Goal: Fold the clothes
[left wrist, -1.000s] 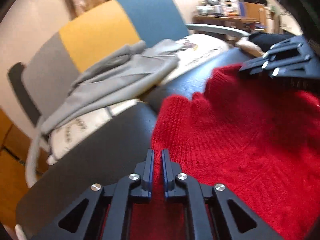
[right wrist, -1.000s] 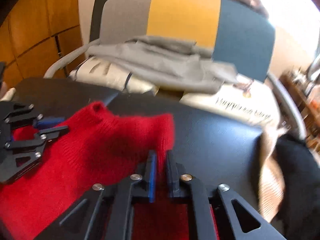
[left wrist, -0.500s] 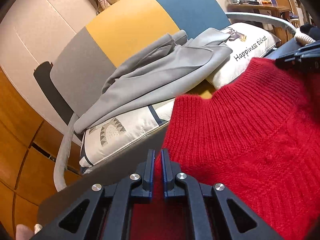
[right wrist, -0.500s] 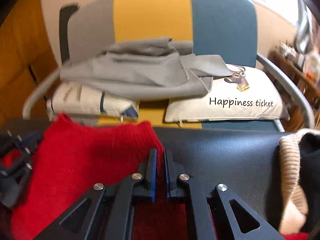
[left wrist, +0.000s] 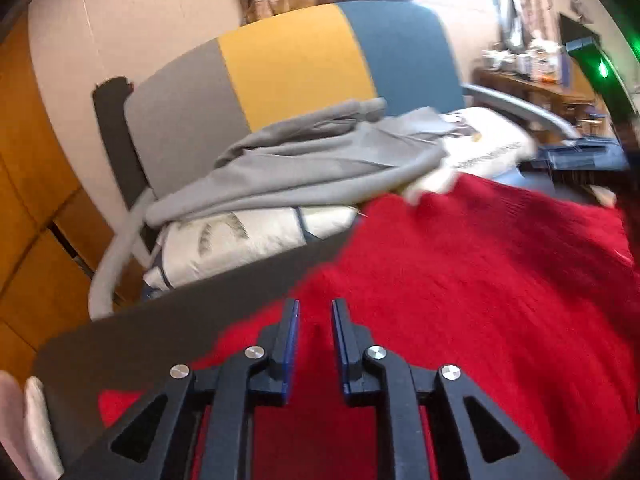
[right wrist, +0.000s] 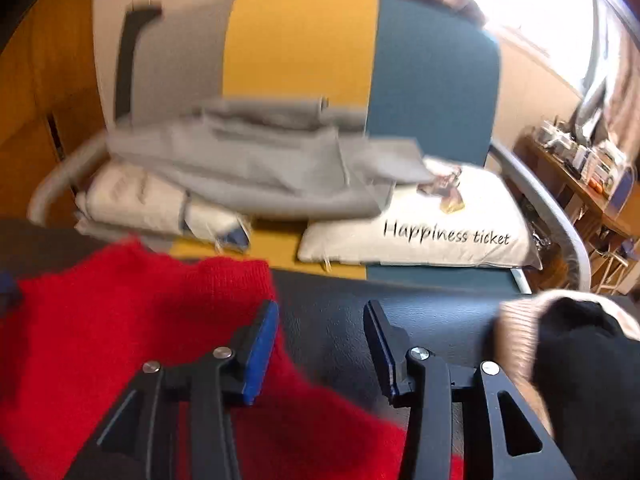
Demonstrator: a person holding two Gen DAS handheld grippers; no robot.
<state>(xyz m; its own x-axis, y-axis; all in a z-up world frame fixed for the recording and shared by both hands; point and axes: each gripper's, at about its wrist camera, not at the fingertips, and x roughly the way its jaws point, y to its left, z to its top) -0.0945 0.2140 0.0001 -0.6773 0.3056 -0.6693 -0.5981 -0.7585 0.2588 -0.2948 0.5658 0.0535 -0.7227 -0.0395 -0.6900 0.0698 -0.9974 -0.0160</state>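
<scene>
A red knit sweater [left wrist: 480,280] lies spread on the black table [left wrist: 160,328]; it also shows in the right wrist view [right wrist: 140,332]. My left gripper [left wrist: 314,312] is open by a small gap just above the sweater's left edge. My right gripper [right wrist: 322,312] is open wide, its left finger over the sweater's right edge and its right finger over the bare black table [right wrist: 432,316]. The right gripper [left wrist: 580,156] shows blurred at the far right of the left wrist view. Both grippers hold nothing.
Behind the table stands a grey, yellow and blue chair [right wrist: 304,48] holding a grey garment [right wrist: 260,168] on white pillows [right wrist: 420,224]. A beige and black garment [right wrist: 568,344] lies at the table's right end. A cluttered wooden desk [right wrist: 580,168] stands at far right.
Both grippers were shut on the sweater and have opened, letting it go. The sweater now lies lower and flatter on the table. The right gripper has opened wider than the left.
</scene>
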